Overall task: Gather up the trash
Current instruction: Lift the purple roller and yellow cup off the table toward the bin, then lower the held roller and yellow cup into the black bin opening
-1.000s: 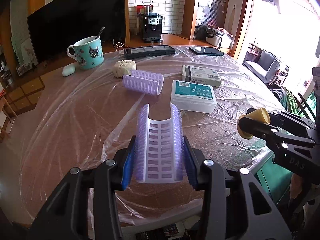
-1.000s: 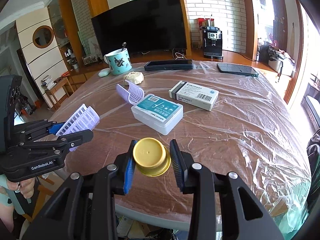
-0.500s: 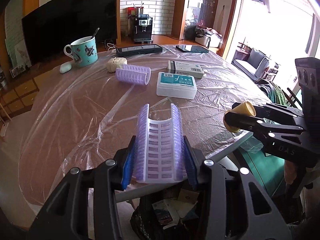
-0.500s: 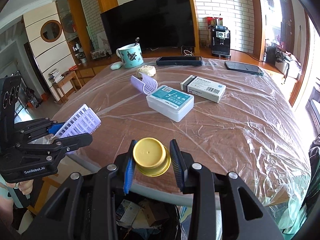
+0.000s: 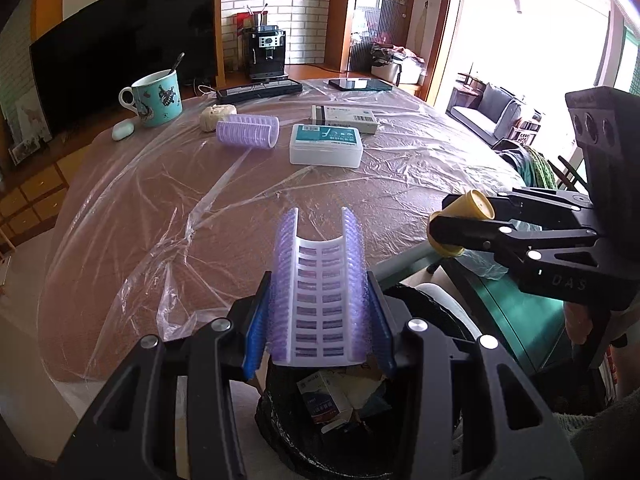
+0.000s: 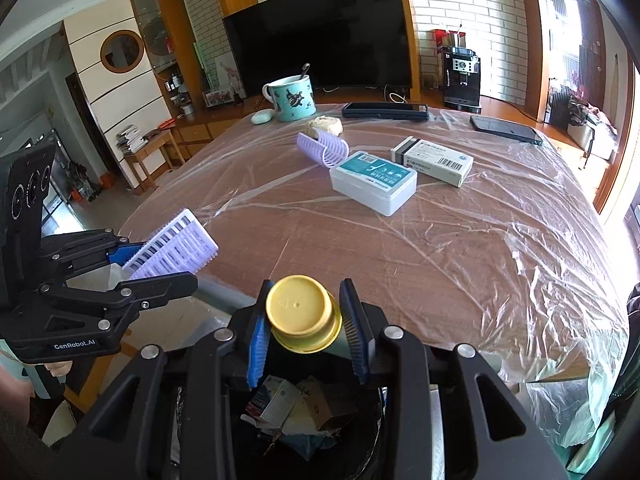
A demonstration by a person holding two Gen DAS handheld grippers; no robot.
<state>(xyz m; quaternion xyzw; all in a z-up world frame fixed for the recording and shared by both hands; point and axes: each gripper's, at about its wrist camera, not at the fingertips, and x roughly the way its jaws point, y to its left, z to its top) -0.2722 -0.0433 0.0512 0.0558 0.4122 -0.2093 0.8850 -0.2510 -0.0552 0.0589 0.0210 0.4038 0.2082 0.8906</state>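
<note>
My left gripper (image 5: 318, 312) is shut on a purple half hair roller (image 5: 318, 280) and holds it just past the table's near edge, above a black trash bin (image 5: 320, 432) with paper and small boxes inside. My right gripper (image 6: 304, 320) is shut on a yellow cap (image 6: 304, 312), also over the bin (image 6: 304, 408). In the right wrist view the left gripper (image 6: 160, 264) with its roller (image 6: 172, 246) is at the left. In the left wrist view the right gripper (image 5: 464, 226) with the cap (image 5: 464, 220) is at the right.
On the plastic-covered table (image 5: 160, 208) lie another purple roller (image 5: 247, 131), a white-teal box (image 5: 326, 145), a medicine carton (image 5: 344, 119), a crumpled paper ball (image 5: 217, 115), a teal mug (image 5: 154, 98), an earbud case (image 5: 122, 130), a dark tray and a tablet.
Both grippers have drawn back from over the table to beyond its near edge, still holding the roller and the cap. The trash bin has come into view below them.
</note>
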